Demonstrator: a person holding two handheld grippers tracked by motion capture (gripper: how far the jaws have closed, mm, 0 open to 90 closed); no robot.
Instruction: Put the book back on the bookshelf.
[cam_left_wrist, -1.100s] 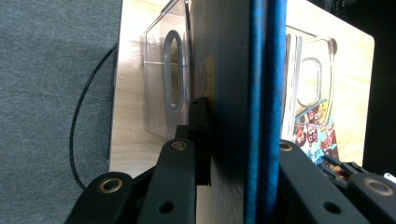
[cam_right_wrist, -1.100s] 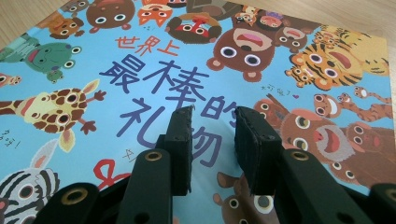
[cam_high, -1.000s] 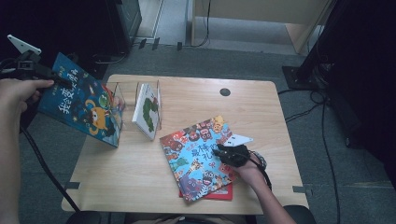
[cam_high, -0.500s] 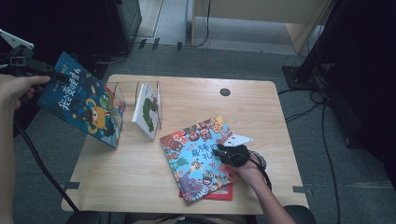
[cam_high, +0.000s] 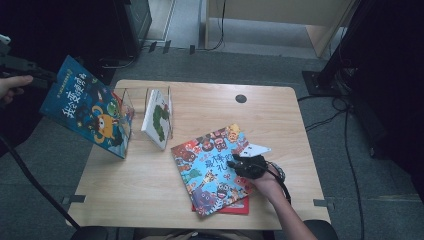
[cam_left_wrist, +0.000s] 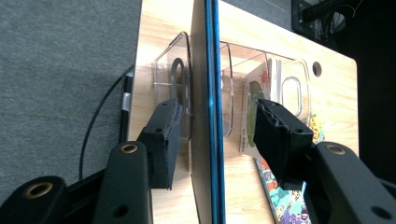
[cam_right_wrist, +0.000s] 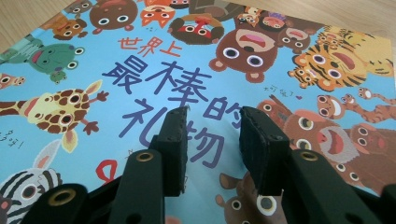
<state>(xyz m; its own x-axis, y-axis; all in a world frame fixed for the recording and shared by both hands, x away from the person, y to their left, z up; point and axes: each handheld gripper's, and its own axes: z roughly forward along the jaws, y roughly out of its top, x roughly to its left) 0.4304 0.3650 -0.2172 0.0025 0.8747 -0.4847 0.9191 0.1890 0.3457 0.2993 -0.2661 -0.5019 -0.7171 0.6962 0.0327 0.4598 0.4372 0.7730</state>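
Note:
A blue picture book (cam_high: 87, 107) stands tilted over the table's left edge, its lower corner at the clear rack (cam_high: 126, 102). My left gripper (cam_high: 47, 77) is at its upper left edge. In the left gripper view the book's edge (cam_left_wrist: 210, 56) runs between the jaws with a gap on each side, so that gripper (cam_left_wrist: 218, 105) is open. A white book with a green caterpillar (cam_high: 157, 117) leans in the rack. My right gripper (cam_high: 239, 161) rests open on a colourful animal book (cam_high: 210, 167) lying flat, its jaws (cam_right_wrist: 212, 112) over the printed title (cam_right_wrist: 177, 88), nothing between them.
A red book (cam_high: 235, 207) lies under the animal book near the front edge. The wooden table (cam_high: 145, 195) has a round cable hole (cam_high: 241, 98) at the back. Cables trail on the grey floor at the right (cam_high: 345, 130) and left (cam_high: 30, 180).
My left hand and gripper have drawn back to the left while the blue book has stayed at the rack. The right gripper has not moved.

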